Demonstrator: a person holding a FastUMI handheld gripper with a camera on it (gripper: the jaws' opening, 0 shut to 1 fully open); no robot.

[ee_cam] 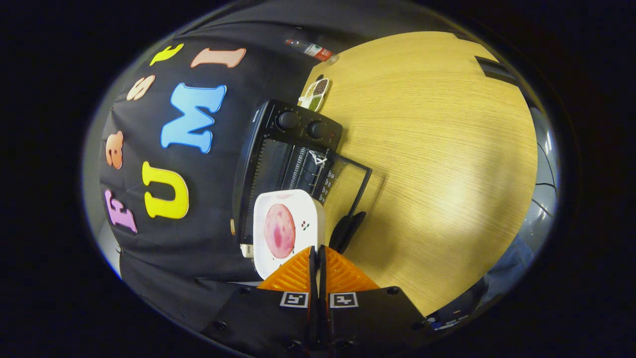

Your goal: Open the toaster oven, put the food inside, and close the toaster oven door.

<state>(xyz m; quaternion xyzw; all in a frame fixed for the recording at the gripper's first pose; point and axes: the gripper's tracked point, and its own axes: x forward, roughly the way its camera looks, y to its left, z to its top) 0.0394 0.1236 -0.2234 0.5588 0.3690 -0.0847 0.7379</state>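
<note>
My gripper (316, 250) is shut on the rim of a white square plate (308, 211), with the two fingers nearly touching. On the plate lies a round pink slice of food (279, 230). The plate hangs in the air in front of the black toaster oven (298, 127), partly covering its open mouth. The oven's glass door (348, 186) is swung fully open over the wooden table (437, 149). The door's black handle (348, 229) lies just ahead of my fingers, beside the plate. The wire rack inside the oven shows beyond the plate.
Beyond the oven a small divided dish (315, 93) with dark and green contents sits on the table. A plastic bottle (313, 49) lies farther back at the table's edge. The oven stands against the black cloth wall.
</note>
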